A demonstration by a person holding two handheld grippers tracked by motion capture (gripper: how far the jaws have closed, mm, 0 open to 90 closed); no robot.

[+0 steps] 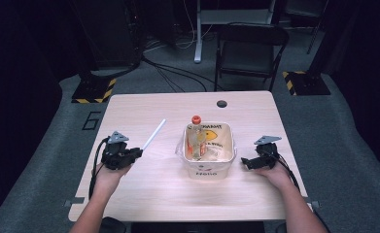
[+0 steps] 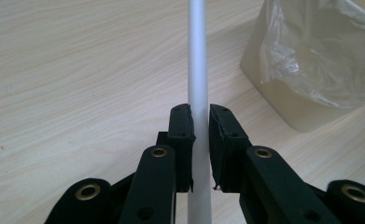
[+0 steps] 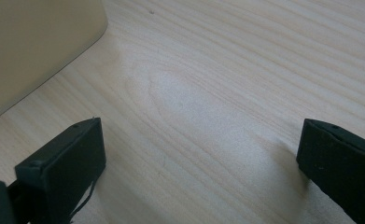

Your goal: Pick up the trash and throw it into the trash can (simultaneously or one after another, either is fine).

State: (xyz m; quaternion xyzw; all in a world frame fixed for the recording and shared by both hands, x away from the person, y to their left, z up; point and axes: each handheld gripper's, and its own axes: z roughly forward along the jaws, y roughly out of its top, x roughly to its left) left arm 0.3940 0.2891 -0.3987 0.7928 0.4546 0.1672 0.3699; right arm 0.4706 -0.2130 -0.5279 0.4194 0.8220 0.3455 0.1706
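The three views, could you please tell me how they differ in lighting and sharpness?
High view: table brightly lit, surroundings dark, whole frame soft. Left gripper view: white tube and fingers fairly sharp. Right gripper view: soft sheen on the wood between the fingers, which look slightly blurred.

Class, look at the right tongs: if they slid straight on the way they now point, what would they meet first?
Probably the cream bin: the right tongs, open, aim at its side over bare table. Depth is uncertain.

A bin (image 1: 210, 167) was set mid-counter (image 1: 148, 194), a bottle (image 1: 196, 138) inside it, a tube (image 1: 154, 134) lying to its left.
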